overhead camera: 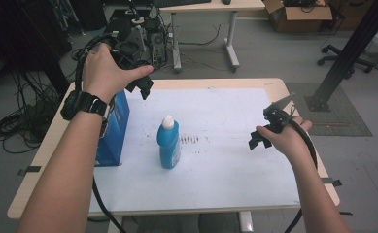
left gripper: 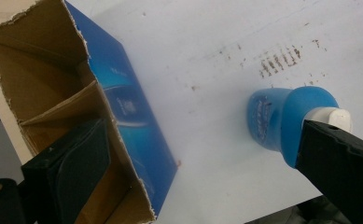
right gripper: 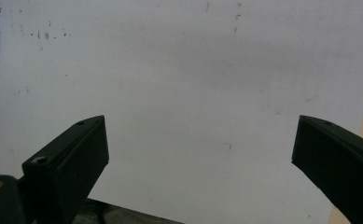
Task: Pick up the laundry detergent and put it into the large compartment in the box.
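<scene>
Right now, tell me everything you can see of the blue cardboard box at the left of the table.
The blue cardboard box stands upright on the white table sheet near its left edge, left of the blue plastic bottle and apart from it. Its outside is glossy printed blue; inside it is plain brown card. The top is open with roughly torn edges, and a cardboard divider splits the inside into compartments. The left tongs hover above it, open, not touching.

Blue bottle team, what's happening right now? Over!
Left gripper open, above the box. Right gripper open, empty. Blue bottle upright, untouched. Nothing in the way.
</scene>
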`<state>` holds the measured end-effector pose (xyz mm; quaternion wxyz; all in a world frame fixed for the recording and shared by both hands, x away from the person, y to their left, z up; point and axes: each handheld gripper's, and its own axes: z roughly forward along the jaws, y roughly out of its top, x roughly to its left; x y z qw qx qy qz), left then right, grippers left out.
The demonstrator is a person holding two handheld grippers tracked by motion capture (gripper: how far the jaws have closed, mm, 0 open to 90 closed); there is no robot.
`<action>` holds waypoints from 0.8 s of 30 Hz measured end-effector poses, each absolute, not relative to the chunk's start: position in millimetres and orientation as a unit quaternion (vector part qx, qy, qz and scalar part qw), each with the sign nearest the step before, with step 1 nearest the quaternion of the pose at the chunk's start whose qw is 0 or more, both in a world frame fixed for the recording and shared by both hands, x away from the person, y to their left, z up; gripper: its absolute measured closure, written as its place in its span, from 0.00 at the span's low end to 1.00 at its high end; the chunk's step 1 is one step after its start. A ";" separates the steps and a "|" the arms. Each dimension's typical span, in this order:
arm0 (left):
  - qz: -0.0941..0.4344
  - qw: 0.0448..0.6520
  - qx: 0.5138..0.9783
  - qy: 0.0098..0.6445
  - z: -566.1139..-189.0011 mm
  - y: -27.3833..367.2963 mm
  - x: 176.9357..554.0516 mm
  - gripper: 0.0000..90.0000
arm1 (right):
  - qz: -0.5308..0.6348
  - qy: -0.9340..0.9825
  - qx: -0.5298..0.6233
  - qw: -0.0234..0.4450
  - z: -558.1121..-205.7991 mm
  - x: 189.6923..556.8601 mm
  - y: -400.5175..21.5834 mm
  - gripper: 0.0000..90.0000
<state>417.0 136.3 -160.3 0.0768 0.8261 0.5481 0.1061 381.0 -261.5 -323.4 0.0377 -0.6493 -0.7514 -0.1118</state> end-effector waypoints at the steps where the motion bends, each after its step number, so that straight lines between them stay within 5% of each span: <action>1: 0.106 0.077 0.826 0.548 -160.3 136.3 417.0 0.04 | -0.112 -0.751 -0.649 0.038 -323.4 381.0 -261.5 0.04; 24: 0.109 0.071 0.825 0.550 -154.2 126.6 412.0 0.04 | -0.110 -0.761 -0.637 0.049 -319.8 378.6 -269.3 0.04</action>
